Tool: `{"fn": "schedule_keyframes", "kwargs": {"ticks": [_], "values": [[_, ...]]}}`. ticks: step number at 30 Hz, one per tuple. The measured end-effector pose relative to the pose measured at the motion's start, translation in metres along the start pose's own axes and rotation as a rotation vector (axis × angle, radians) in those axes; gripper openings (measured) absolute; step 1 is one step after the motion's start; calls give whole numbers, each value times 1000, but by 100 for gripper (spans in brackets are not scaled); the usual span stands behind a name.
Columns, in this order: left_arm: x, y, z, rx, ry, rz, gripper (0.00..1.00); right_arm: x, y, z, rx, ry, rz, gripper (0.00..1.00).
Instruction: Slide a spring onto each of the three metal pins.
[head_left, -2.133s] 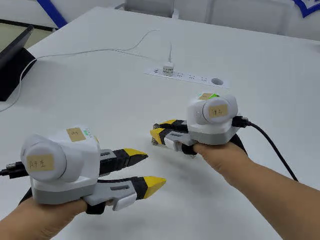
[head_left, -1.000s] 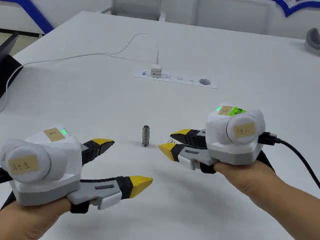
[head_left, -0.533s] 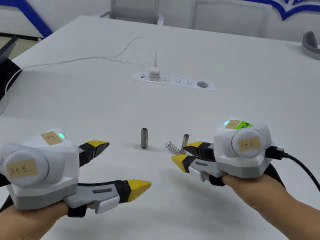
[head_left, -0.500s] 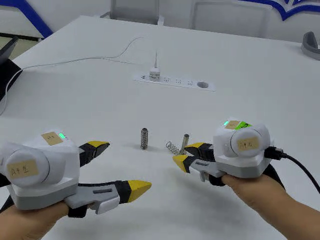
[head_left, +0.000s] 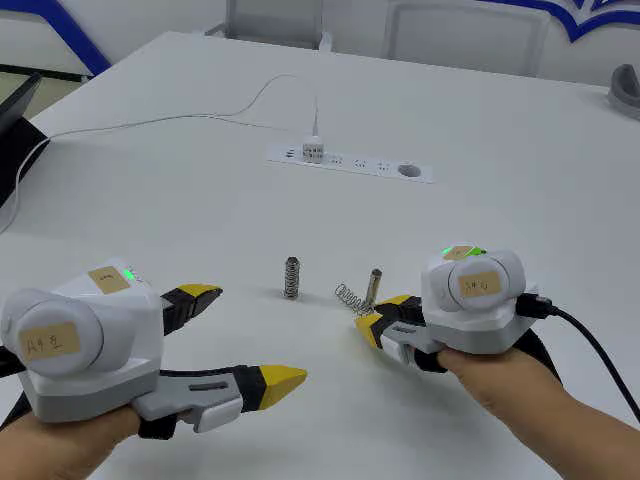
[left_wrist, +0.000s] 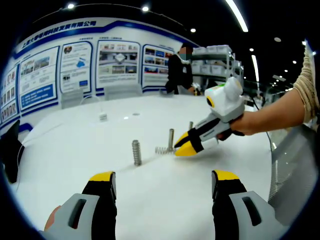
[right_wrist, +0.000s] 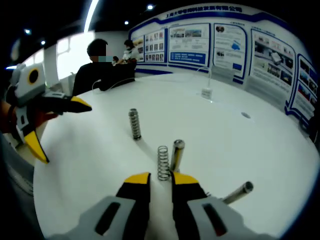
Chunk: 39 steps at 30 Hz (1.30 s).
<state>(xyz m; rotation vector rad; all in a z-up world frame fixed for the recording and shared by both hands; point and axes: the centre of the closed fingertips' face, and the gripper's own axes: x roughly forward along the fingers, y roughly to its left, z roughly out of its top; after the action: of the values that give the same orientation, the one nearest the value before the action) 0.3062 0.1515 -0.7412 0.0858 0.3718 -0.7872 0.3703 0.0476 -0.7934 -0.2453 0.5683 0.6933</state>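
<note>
A metal pin with a spring on it (head_left: 292, 277) (left_wrist: 135, 152) (right_wrist: 134, 124) stands upright on the white table. To its right stands a bare pin (head_left: 375, 287) (right_wrist: 176, 155), with a loose spring (head_left: 350, 297) (right_wrist: 162, 162) lying against its base. Another bare pin (right_wrist: 238, 192) shows slanted just right of my right gripper's jaws. My right gripper (head_left: 378, 314) (right_wrist: 161, 179) sits just short of the loose spring, jaws narrowly apart and holding nothing. My left gripper (head_left: 243, 334) (left_wrist: 162, 177) is wide open at the near left, well away from the pins.
A white power strip (head_left: 350, 160) with a plug and a thin cable lies at the back of the table. A dark screen (head_left: 15, 120) sits at the left edge. A black cable (head_left: 590, 350) trails from my right gripper. People stand in the background.
My right gripper let go of the pin with the spring, left it standing, and drew back toward the near right. The bare pin and loose spring came into sight. My left gripper stayed open.
</note>
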Motion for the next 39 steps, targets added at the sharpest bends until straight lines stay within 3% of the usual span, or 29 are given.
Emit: {"fn": "schedule_keyframes", "kwargs": {"ticks": [21,34,39], "values": [[-1,0,-1,-1,3,-3,79,11,6,-3,25,37,23,12],[1,-8,1,9,5,-29,76,-16,22,7,-24,10,89,12],[2,-13,2,26,10,-53,74,-35,33,14,-67,-1,151,12]]}}
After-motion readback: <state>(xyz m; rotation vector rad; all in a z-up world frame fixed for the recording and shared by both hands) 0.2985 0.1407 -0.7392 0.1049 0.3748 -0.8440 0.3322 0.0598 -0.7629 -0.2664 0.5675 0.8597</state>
